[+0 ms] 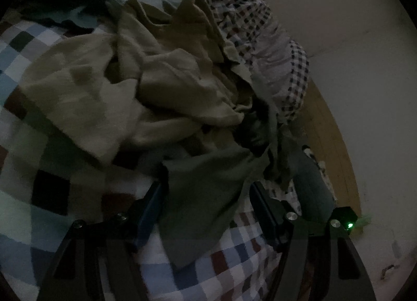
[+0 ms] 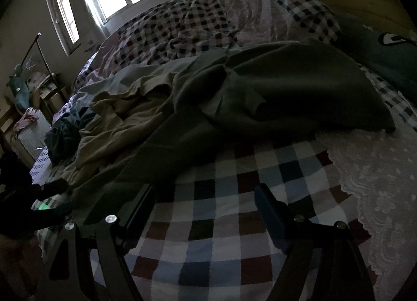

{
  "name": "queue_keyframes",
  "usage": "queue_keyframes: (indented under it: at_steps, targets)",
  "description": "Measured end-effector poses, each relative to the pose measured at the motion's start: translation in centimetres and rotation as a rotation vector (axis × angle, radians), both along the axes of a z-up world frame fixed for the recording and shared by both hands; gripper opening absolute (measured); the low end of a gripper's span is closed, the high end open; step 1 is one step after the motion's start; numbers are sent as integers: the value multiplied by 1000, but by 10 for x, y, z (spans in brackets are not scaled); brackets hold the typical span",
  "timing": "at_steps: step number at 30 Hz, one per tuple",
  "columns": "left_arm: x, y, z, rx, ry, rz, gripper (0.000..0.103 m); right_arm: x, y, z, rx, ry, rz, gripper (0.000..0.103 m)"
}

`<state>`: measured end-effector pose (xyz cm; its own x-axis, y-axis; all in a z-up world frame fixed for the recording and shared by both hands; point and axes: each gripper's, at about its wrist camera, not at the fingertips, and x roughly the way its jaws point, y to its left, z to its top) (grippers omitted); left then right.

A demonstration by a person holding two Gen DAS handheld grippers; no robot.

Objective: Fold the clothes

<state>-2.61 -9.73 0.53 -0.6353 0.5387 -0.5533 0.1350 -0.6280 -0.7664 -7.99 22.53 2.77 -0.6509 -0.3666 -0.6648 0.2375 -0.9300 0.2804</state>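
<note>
L tool (image 1: 206,212) jaws apart, corner of green garment (image 1: 208,191) lying between them, not pinched. R tool (image 2: 204,212) spread wide over bare checked bedsheet (image 2: 234,191), holding nothing. Beige garment (image 1: 109,87) crumpled just ahead of L tool, overlapping the green.

Risk: pulling green likely drags beige too, since they're tangled. Bed edge close on L tool's right; open sheet under R tool.

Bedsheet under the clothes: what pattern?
Checked bedsheet, squares of white, blue, dark red and black; clearest in the right wrist view.
</note>
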Motion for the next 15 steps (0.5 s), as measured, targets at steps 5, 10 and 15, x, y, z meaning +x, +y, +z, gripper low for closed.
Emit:
queue_keyframes:
  at_steps: [5, 10, 15]
  targets:
    - [-7, 8, 2, -62, -26, -20, 72, 0, 4, -1, 1, -5, -2, 82]
    - [-14, 20, 5, -158, -60, -45, 68, 0, 7, -2, 3, -8, -4, 82]
    - [-12, 15, -1, -153, -72, -4, 11, 0, 4, -4, 13, -13, 3, 82]
